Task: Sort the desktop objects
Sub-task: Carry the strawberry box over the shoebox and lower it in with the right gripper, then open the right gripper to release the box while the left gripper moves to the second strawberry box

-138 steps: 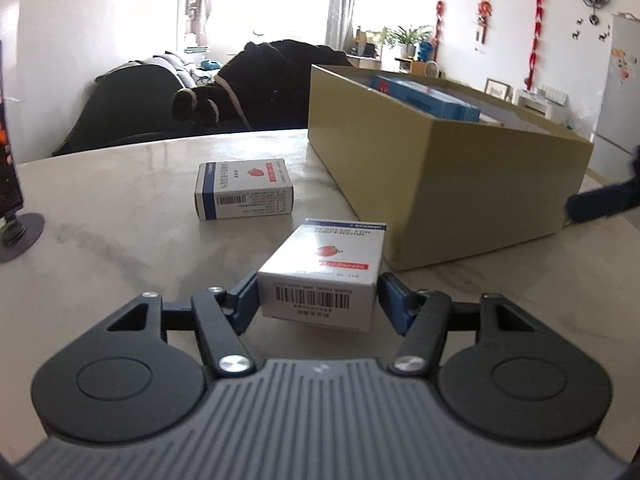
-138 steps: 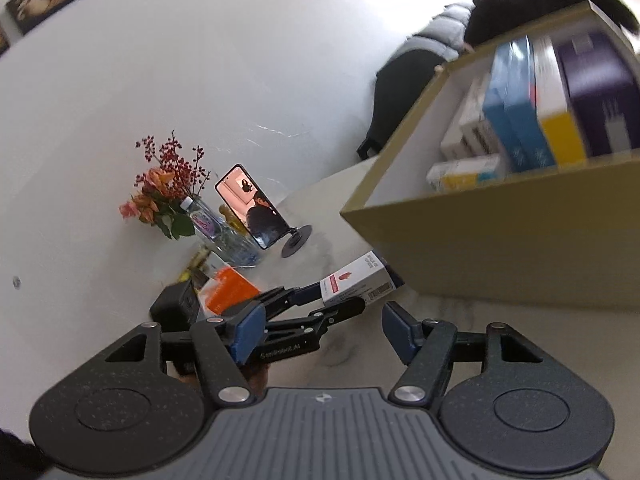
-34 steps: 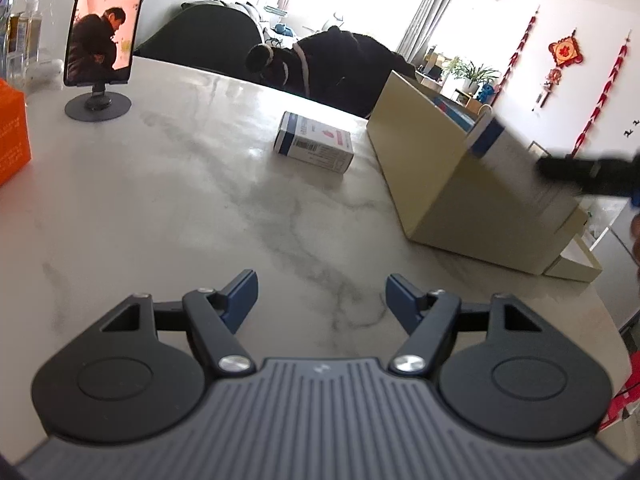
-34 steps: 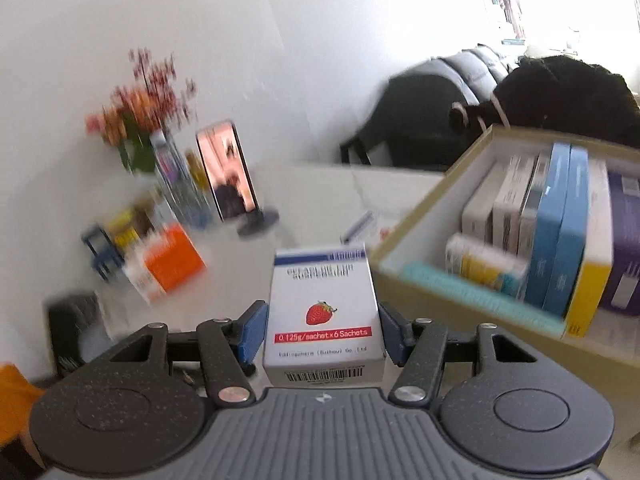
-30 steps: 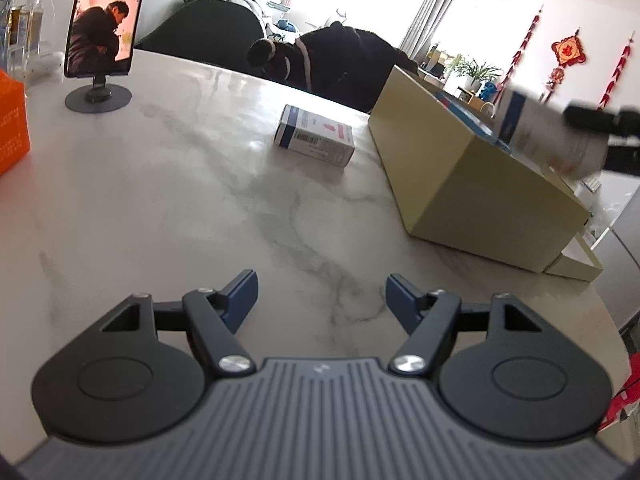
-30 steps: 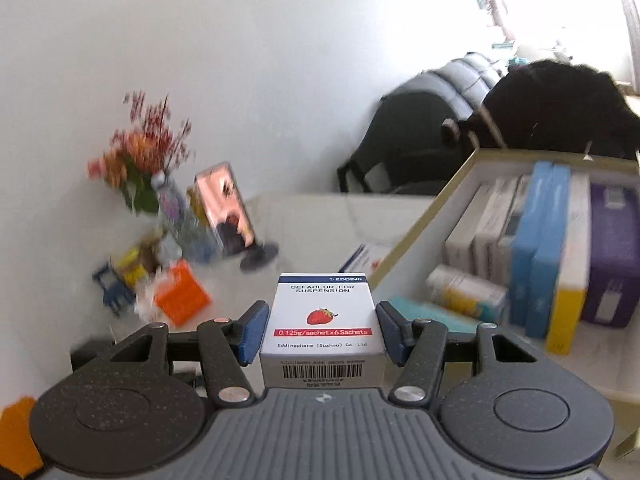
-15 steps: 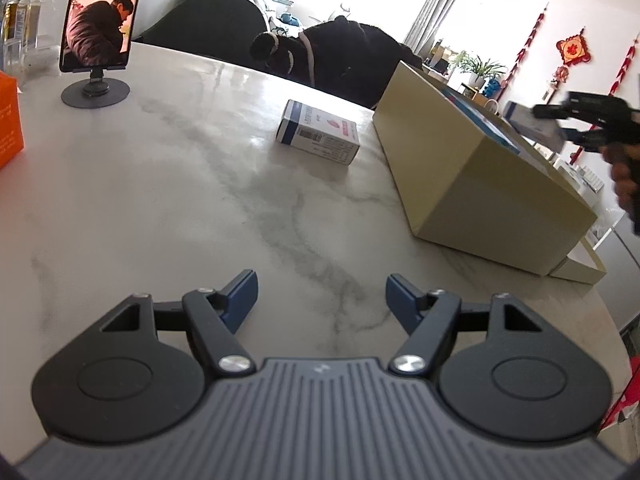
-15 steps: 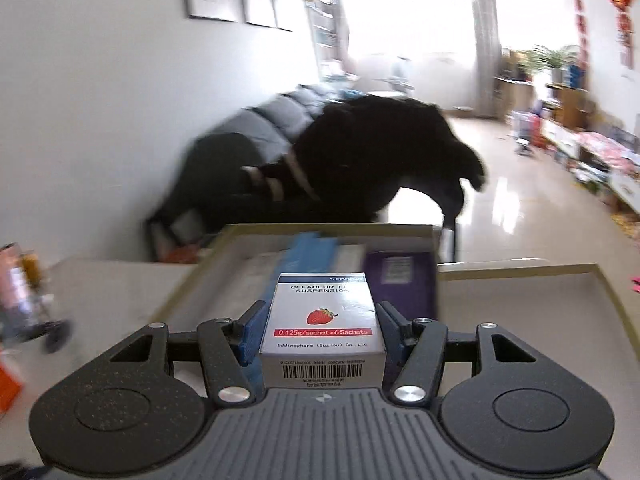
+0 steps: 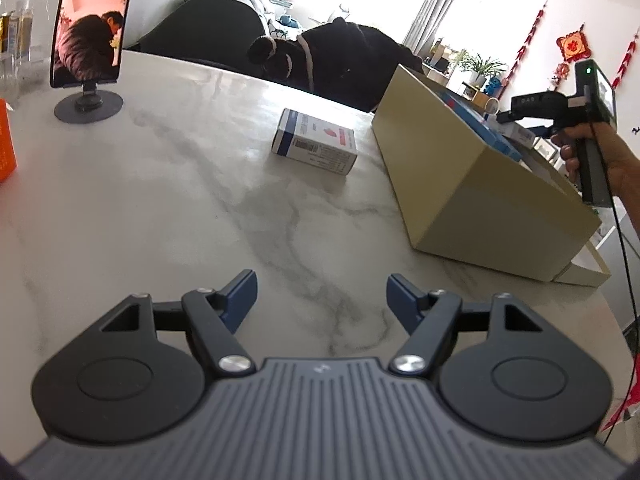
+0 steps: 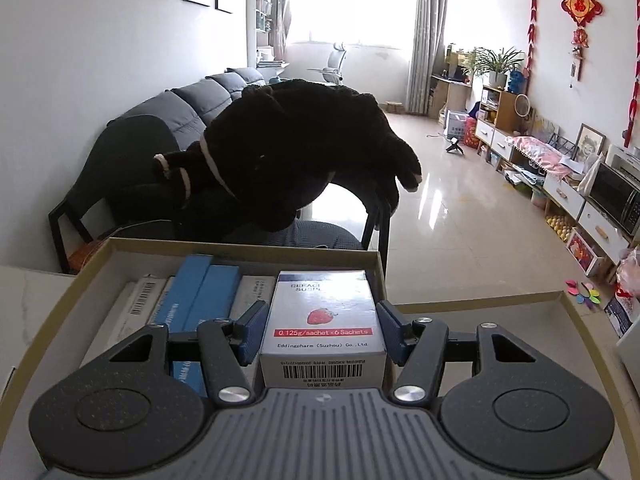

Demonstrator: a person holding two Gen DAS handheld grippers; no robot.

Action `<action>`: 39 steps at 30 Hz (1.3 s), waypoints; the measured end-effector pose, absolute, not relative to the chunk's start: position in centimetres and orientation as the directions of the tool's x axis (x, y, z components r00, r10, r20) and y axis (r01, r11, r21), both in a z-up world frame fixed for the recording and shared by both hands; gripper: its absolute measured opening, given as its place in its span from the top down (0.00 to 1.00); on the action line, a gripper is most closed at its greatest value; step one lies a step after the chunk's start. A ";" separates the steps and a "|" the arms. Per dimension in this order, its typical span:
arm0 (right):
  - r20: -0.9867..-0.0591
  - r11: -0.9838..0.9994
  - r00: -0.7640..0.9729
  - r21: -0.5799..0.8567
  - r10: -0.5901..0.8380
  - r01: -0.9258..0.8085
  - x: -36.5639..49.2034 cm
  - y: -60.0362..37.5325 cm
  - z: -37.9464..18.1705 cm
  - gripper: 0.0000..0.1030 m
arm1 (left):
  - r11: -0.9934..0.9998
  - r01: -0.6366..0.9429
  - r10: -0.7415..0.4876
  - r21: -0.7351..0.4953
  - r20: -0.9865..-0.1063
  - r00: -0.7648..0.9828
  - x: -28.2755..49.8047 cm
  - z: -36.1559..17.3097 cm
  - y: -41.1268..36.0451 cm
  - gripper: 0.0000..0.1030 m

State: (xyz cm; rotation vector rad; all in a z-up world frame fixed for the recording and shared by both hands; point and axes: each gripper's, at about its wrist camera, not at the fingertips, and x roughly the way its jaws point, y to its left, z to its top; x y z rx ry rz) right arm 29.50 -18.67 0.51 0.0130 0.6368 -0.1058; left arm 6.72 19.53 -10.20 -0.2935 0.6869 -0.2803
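Jaws of the right gripper [image 10: 320, 330] press both sides of a white carton [image 10: 322, 322] with a strawberry print, held over the open tan box [image 10: 56, 312], beside the blue and white packs [image 10: 200, 296] standing inside it. In the left wrist view a hand [image 9: 600, 152] holds that gripper level above the box's far end. The left gripper [image 9: 322, 294] hangs low over the marble table [image 9: 160, 200], jaws wide and empty. A second carton [image 9: 316, 142] lies flat on the table near the box's left wall. A phone on a stand [image 9: 90, 40] is at the far left. Beyond the table are a grey sofa [image 10: 180, 120], a black coat [image 10: 300, 140] over a chair and a tiled floor.
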 end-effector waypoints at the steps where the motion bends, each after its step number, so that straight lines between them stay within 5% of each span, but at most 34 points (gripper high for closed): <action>1: -0.597 0.995 0.797 -0.017 -0.090 0.100 29.7 -18.7 0.3 0.40 | 0.922 0.154 -0.347 -0.356 -0.577 0.740 6.7 -10.2 19.6 0.30; 9: -0.592 0.994 0.805 0.065 -0.030 0.085 29.8 -20.1 0.7 0.41 | 0.924 0.140 -0.337 -0.356 -0.585 0.738 7.3 -10.3 19.5 0.30; 12: -0.584 0.995 0.811 0.083 -0.003 0.064 29.1 -20.5 1.3 0.55 | 0.925 0.133 -0.331 -0.355 -0.587 0.739 7.7 -10.2 19.4 0.30; 21: -0.599 0.996 0.797 0.081 0.076 -0.034 26.4 -20.3 1.8 0.71 | 0.927 0.121 -0.322 -0.356 -0.587 0.742 8.5 -10.0 19.2 0.30; 39: -0.612 0.994 0.784 0.084 0.102 -0.064 27.5 -19.1 1.7 0.71 | 0.929 0.078 -0.293 -0.362 -0.589 0.753 9.8 -9.6 19.4 0.27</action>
